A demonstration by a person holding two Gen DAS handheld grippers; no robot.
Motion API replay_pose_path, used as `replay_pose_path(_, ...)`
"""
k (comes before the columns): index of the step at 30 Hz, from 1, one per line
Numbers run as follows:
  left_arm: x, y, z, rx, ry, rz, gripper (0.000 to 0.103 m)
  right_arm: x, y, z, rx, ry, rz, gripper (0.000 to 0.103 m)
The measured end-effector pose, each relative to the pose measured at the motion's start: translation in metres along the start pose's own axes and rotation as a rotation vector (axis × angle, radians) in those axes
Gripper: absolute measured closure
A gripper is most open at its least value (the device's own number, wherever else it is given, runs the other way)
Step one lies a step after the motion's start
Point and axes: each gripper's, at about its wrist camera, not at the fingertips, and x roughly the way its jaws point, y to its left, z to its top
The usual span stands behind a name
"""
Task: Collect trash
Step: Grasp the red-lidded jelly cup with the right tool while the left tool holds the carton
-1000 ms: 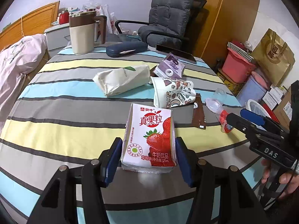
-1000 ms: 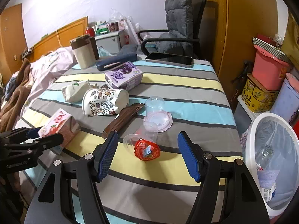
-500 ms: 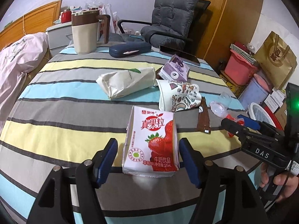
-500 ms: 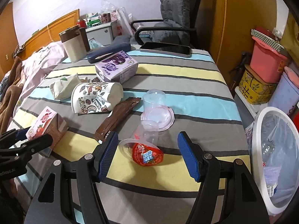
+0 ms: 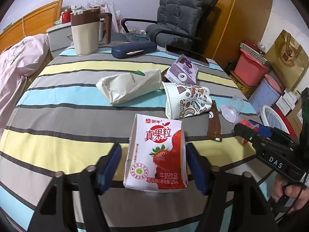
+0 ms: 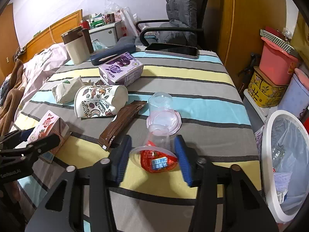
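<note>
Strawberry carton (image 5: 157,154) hides tabletop between left gripper (image 5: 153,161) jaws

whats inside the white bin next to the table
In the white bin, a clear liner holds an empty clear plastic bottle and some crumpled wrappers. The rim and folds of the liner hide anything deeper.

A striped table (image 5: 58,104) fills the room. A gray chair (image 5: 179,19) sits at 12 o'clock by white walls (image 6: 58,0).
</note>
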Motion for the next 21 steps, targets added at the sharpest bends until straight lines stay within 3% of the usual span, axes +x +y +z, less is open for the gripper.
replay_pose_path(21, -0.025, -0.028, 0.005, 0.051, -0.051, 0.006, 0.044, -0.017, -0.004, -0.003, 0.016, -0.055, 0.029, 0.056)
